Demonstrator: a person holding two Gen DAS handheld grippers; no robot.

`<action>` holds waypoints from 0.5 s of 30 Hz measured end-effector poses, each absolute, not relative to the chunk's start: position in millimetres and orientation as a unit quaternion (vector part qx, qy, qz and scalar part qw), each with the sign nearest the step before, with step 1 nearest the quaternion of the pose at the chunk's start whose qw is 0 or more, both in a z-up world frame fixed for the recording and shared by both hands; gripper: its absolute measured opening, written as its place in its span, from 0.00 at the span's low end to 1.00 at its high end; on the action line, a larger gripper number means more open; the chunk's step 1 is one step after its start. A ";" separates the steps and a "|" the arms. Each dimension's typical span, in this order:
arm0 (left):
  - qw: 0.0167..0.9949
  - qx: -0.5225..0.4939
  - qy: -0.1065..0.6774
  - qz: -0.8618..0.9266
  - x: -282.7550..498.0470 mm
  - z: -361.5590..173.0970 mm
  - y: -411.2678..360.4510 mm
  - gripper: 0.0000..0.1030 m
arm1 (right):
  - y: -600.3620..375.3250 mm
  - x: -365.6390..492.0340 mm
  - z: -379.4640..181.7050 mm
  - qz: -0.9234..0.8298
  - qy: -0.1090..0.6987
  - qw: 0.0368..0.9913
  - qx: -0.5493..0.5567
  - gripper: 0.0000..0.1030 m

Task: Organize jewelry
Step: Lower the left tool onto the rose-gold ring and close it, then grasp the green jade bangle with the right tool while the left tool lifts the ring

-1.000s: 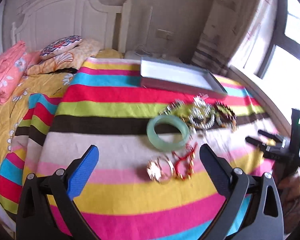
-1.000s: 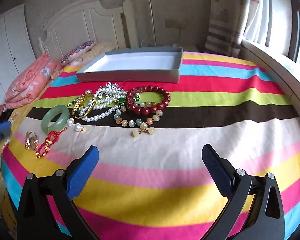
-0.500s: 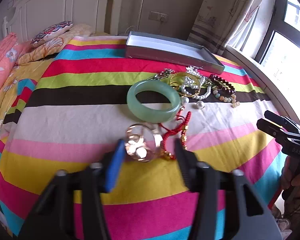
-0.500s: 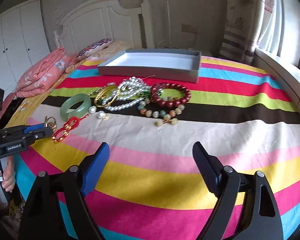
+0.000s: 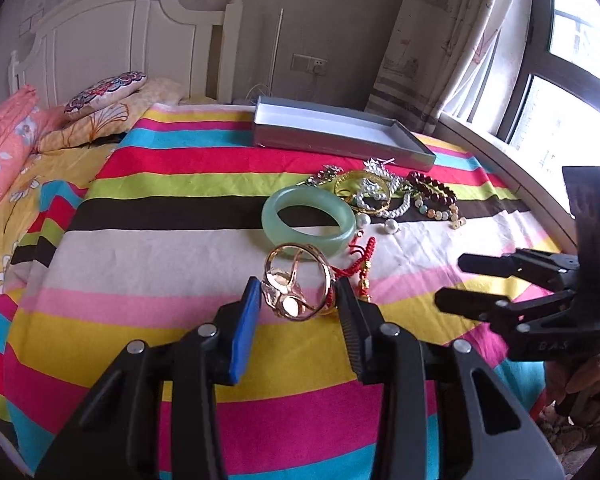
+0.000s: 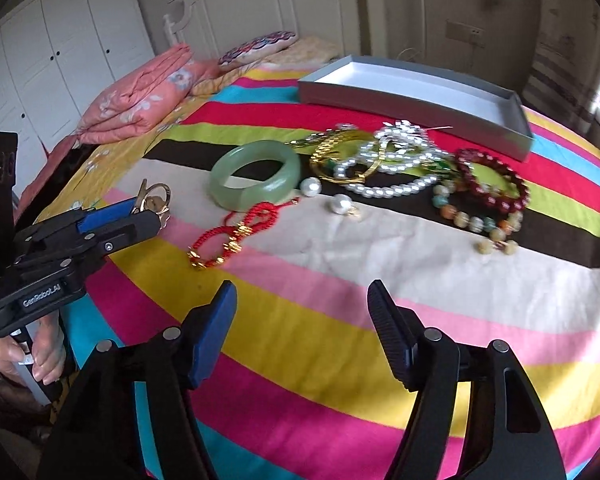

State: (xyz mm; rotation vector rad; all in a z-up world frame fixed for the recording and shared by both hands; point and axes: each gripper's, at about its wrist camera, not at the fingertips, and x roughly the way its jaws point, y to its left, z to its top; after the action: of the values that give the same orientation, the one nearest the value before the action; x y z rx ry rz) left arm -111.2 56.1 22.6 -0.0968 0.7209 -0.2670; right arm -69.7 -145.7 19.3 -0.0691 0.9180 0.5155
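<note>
The bed's striped blanket (image 6: 380, 320) runs in bright bands across both views, and its near half, from the cream stripe down to the cyan edge, lies bare in front of the right gripper (image 6: 302, 322). The far half is crowded. A shallow grey cardboard box with a white inside (image 5: 336, 132) sits at the back, open side up, near the curtain (image 5: 428, 52) and the window ledge. Just in front of it lies the tangle of pearl strands and gold chain (image 6: 384, 160), with a dark red bead bracelet (image 6: 492, 176) touching its right side. The pale green jade bangle (image 5: 308, 220) lies flat to the left of the tangle, and a red knotted cord bracelet with gold beads (image 6: 236, 232) trails from its near edge.

The left gripper (image 5: 298, 304) has its two fingers drawn close together, pinched on a gold openwork ring-shaped piece (image 5: 296, 284) that stands tilted up between them (whether it is clear of the blanket I cannot tell). The right gripper's fingers stand well apart, with nothing between them, above the yellow and pink stripes.
</note>
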 end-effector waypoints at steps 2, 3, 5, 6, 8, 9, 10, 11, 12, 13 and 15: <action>0.927 -0.054 0.349 -0.128 -113.1 23.3 62.8 0.37 | -133.1 -64.4 19.4 0.248 0.443 0.861 -0.040 0.61; 0.928 -0.059 0.347 -0.124 -114.6 23.5 68.1 0.37 | -127.7 -63.1 21.5 0.249 0.440 0.862 -0.043 0.59; 0.928 -0.066 0.345 -0.122 -117.8 23.7 75.9 0.37 | -115.3 -61.6 30.6 0.258 0.425 0.866 -0.056 0.56; 0.929 -0.068 0.344 -0.121 -119.3 23.8 78.8 0.37 | -107.4 -61.1 36.7 0.262 0.412 0.870 -0.069 0.54; 0.930 -0.074 0.341 -0.115 -123.6 23.7 86.0 0.37 | -91.8 -58.4 45.3 0.275 0.392 0.873 -0.093 0.53; 0.930 -0.079 0.340 -0.112 -125.7 23.3 90.6 0.37 | -83.7 -55.5 48.3 0.283 0.385 0.872 -0.103 0.52; 0.931 -0.084 0.339 -0.110 -127.7 22.9 95.3 0.37 | -72.0 -50.4 50.1 0.291 0.382 0.869 -0.119 0.51; 0.931 -0.086 0.339 -0.108 -128.6 22.6 97.3 0.37 | -63.4 -45.7 49.6 0.296 0.384 0.865 -0.132 0.49; 0.931 -0.089 0.339 -0.105 -129.7 21.9 101.5 0.37 | -57.1 -40.0 48.4 0.299 0.387 0.861 -0.142 0.47; 0.930 -0.091 0.340 -0.104 -130.7 21.8 104.1 0.37 | -48.5 -32.6 45.1 0.305 0.393 0.854 -0.153 0.47; 0.931 -0.092 0.340 -0.099 -133.5 21.9 108.5 0.37 | -35.9 -18.4 36.3 0.319 0.415 0.836 -0.164 0.44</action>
State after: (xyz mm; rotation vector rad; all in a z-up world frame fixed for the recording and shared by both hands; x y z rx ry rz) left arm -133.5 108.5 21.9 -0.1894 0.6955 -0.2021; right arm -18.4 -35.9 36.3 -0.3482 0.8795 0.6744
